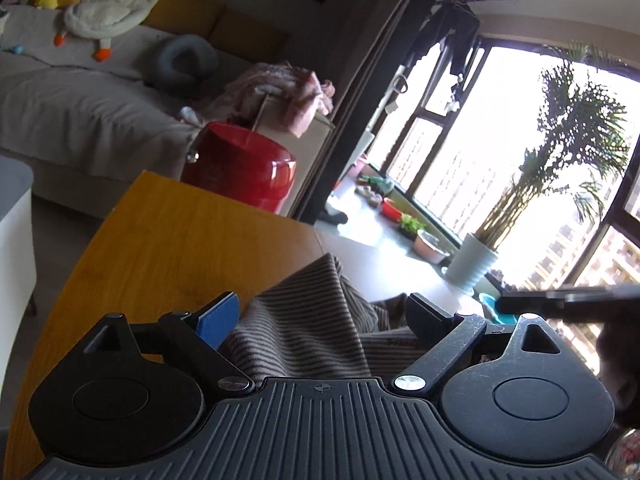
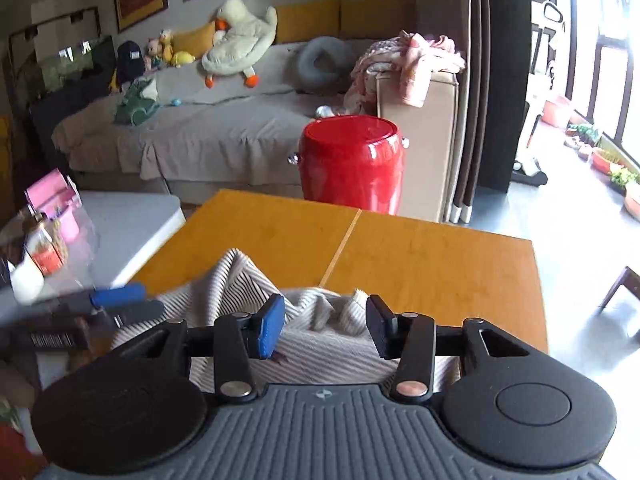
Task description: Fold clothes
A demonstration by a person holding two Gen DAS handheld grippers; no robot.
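Striped brown-and-cream cloth [image 2: 248,284] lies rumpled on the wooden surface [image 2: 432,264] at the bottom centre of both views, rising in soft peaks between the fingers; it looks light, limp and likely to sag or slip, so a hem or corner pinched flat should hold better than a bunched fold. In its own view the left gripper [image 1: 320,316] has its jaws spread wide, cloth between them but not pressed; the right gripper [image 2: 326,326] stands part open above the cloth, pads apparently clear of it.
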